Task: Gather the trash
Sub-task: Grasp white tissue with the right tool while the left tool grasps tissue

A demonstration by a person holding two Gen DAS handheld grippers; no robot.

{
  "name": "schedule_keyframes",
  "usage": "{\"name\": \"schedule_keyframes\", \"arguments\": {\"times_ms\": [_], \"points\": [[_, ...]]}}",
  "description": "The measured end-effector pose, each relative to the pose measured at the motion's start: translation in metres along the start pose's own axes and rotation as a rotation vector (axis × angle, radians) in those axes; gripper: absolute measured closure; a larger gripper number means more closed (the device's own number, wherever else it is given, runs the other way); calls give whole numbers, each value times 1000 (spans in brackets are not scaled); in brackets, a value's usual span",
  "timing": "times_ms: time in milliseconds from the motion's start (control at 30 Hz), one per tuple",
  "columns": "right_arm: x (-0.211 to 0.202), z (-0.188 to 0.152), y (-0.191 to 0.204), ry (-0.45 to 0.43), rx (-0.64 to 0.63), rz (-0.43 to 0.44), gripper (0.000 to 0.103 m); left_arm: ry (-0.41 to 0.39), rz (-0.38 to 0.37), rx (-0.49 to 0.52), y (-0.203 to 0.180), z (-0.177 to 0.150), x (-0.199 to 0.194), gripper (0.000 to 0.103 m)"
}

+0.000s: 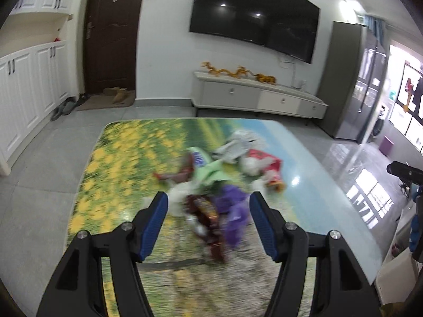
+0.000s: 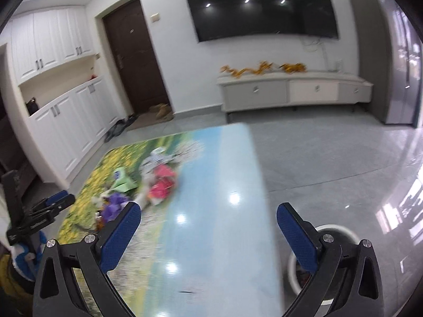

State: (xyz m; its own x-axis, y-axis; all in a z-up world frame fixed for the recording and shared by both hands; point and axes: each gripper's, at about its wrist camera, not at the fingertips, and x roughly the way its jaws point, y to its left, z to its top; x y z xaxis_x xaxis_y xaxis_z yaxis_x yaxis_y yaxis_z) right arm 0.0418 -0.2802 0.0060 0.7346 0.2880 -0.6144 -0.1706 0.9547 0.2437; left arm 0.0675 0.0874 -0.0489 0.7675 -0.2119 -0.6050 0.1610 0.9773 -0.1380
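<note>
A pile of crumpled wrappers lies mid-table on the flower-print table (image 1: pixel 119 158): a green one (image 1: pixel 211 170), a red one (image 1: pixel 264 161), a silvery one (image 1: pixel 238 145), a purple one (image 1: pixel 232 206) and a brown one (image 1: pixel 208 211). My left gripper (image 1: pixel 208 200) hangs open just above the purple and brown wrappers, its pads off them. The blurred pile (image 2: pixel 148 185) lies to the left of my right gripper (image 2: pixel 208 207). That gripper stands wide open and empty over the table's glossy blue part (image 2: pixel 211 237). In the right wrist view the left gripper (image 2: pixel 53 206) shows at the left edge.
A white round bin (image 2: pixel 335 229) with some trash inside stands on the grey tiled floor beside the table's right edge. Beyond the table are a TV cabinet (image 2: pixel 290 89), a wall TV, a dark door (image 1: pixel 111 31) and white cupboards.
</note>
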Motion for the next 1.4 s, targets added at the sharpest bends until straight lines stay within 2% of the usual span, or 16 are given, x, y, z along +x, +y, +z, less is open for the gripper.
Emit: {"name": "schedule_keyframes", "arguments": {"times_ms": [67,133,233,267,433,567,633,900,1167,1300,1367,1400], "points": [[19,0,19,44,-14,67,0,25,8,-15,21,-3,7,42],[37,-1,39,88,-40,110,3,57,5,-21,34,-3,18,47],[73,-4,72,185,-90,178,26,103,-16,-18,52,-3,37,57],[84,-5,81,209,-108,185,32,117,-25,-10,56,-3,44,57],[121,-12,109,282,-158,201,36,167,-87,47,59,-3,70,59],[135,-13,108,312,-129,215,41,189,-108,92,57,-1,88,66],[147,-11,108,328,-106,224,43,207,-113,84,59,-2,98,72],[186,-11,111,377,-52,233,51,251,-178,67,62,-10,115,88],[205,-15,100,405,17,212,61,227,-180,34,67,-11,110,99],[205,-16,98,405,7,195,74,209,-170,6,70,-11,104,100],[204,-18,101,419,-19,194,88,197,-171,-15,73,-12,100,100],[202,-19,102,422,-27,198,90,191,-173,-28,74,-12,97,100]]}}
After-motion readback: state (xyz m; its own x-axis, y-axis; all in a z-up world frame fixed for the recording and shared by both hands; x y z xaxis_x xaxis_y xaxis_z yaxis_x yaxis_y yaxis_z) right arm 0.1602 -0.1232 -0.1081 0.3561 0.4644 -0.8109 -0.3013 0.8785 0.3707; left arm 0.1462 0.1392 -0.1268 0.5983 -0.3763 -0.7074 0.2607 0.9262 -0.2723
